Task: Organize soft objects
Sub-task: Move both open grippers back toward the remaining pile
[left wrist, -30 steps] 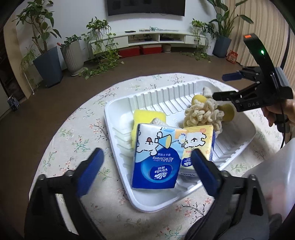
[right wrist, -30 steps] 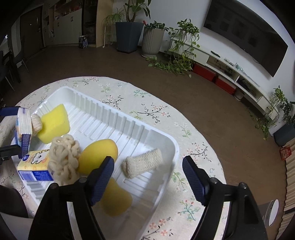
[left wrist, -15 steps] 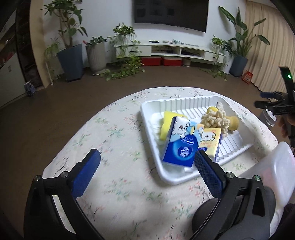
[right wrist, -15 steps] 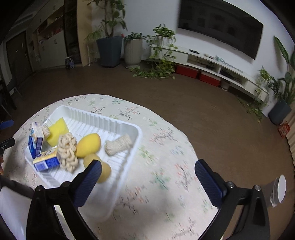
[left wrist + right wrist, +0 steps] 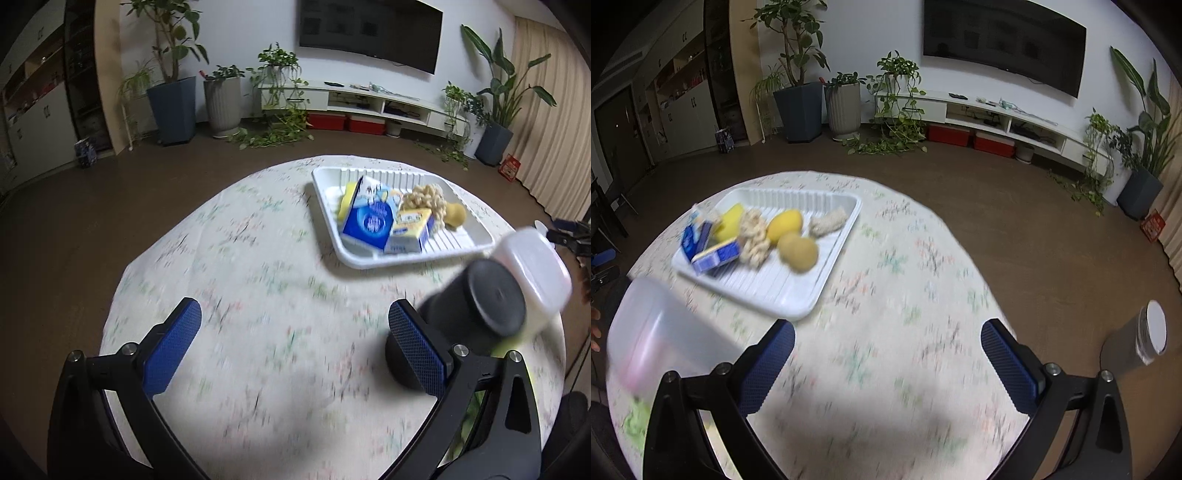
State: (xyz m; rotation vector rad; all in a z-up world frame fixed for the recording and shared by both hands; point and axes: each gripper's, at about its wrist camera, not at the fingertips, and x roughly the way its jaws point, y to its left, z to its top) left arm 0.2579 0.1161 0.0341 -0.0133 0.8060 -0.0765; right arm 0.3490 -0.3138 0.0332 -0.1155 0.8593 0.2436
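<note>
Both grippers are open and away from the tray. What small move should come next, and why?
Probably rest both: the left gripper and right gripper are open and empty, and every soft item seen, like the blue tissue pack, lies in the white tray.

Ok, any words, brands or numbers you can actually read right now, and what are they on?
None reads cleanly; both views are motion-blurred.
Blue tissue pack: round white logo, lettering blurred.
Yellow tissue pack: blue strip of print along its lower edge, too blurred to read.
Red item on the floor by the curtain: marks too small.
</note>
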